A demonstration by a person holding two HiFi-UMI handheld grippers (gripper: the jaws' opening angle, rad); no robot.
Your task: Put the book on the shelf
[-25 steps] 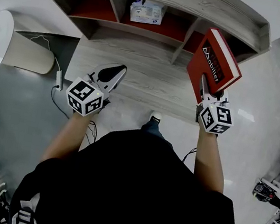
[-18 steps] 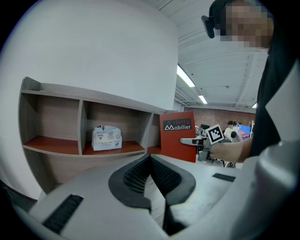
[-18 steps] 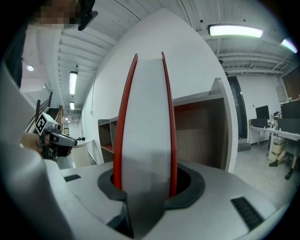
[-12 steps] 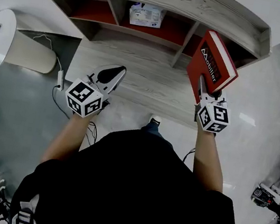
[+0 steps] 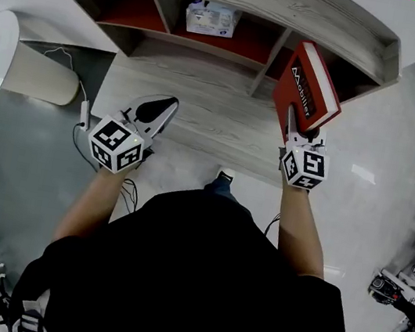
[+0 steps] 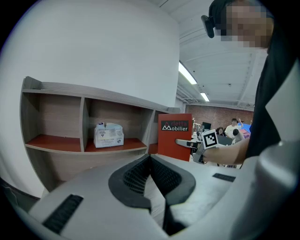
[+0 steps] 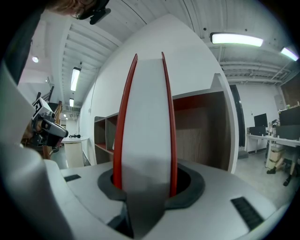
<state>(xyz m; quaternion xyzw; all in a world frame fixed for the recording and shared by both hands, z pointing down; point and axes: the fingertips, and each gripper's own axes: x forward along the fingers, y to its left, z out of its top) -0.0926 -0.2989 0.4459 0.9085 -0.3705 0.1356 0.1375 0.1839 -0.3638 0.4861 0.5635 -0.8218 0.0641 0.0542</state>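
A red hardcover book with white print stands upright in my right gripper, which is shut on its lower edge. The book hangs in front of the right-hand compartment of the wooden shelf, above the desk top. In the right gripper view the book's white page edge fills the space between the jaws, with the shelf's right compartment behind. The left gripper view shows the book to the right. My left gripper hovers over the desk's left front, shut and holding nothing.
A white tissue pack lies in the shelf's middle compartment; the left compartment holds nothing. A round white side table stands to the left. Cables trail on the floor. Office furniture lines the right edge.
My right gripper has carried the book a little leftward and toward the shelf. The left gripper shifted slightly left.
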